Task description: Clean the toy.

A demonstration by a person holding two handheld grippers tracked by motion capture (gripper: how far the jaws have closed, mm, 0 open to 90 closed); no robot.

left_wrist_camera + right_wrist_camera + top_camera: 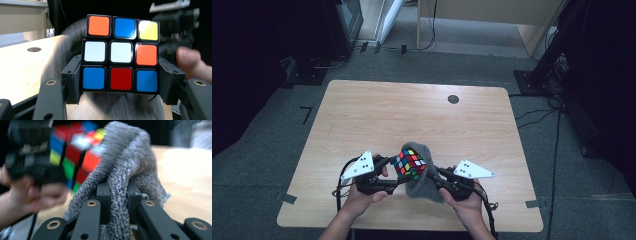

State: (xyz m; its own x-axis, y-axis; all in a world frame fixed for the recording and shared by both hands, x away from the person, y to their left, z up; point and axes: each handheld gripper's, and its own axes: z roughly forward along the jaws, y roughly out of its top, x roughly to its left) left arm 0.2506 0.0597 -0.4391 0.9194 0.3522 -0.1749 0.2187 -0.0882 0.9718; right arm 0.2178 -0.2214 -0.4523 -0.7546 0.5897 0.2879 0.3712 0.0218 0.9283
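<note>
While the person's hands came in from the near edge of the wooden table [362, 110], the left gripper [388, 175] sat clamped on a scrambled puzzle cube [410, 162], its jaws pressed against the cube's bottom row on either side, as the left gripper view showed. That cube was held raised above the table's near middle, partly tucked into a grey knitted cloth [424, 185]. To the right, the right gripper [441, 179] had its jaws pinched narrowly on a fold of the cloth [120, 182], which draped up against the cube.
</note>
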